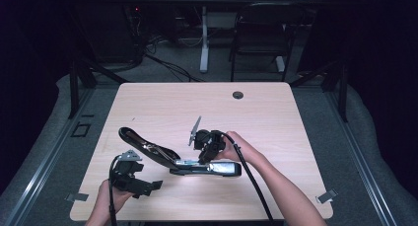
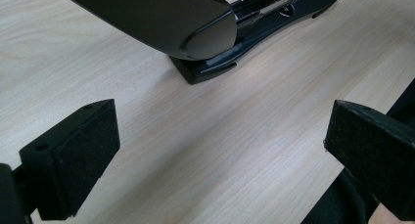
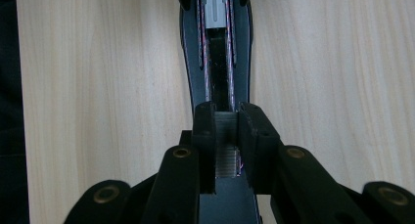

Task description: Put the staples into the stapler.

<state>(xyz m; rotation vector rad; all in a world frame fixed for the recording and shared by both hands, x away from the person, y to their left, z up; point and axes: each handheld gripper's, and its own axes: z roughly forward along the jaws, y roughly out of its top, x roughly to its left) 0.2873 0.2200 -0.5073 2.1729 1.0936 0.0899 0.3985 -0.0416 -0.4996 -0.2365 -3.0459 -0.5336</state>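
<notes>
Large black stapler, lid swung open, lying near the front of the pale wooden table. Right gripper clamps a silvery staple strip above its open channel; left gripper gapes wide, empty, just beside it.

So the left gripper is hanging over the wooden table with its two padded black jaws sitting wide apart, nothing between them but bare wood. Just ahead, a black stapler is lying open, its rounded top arm lifting off the base and the metal track showing behind it.
</notes>
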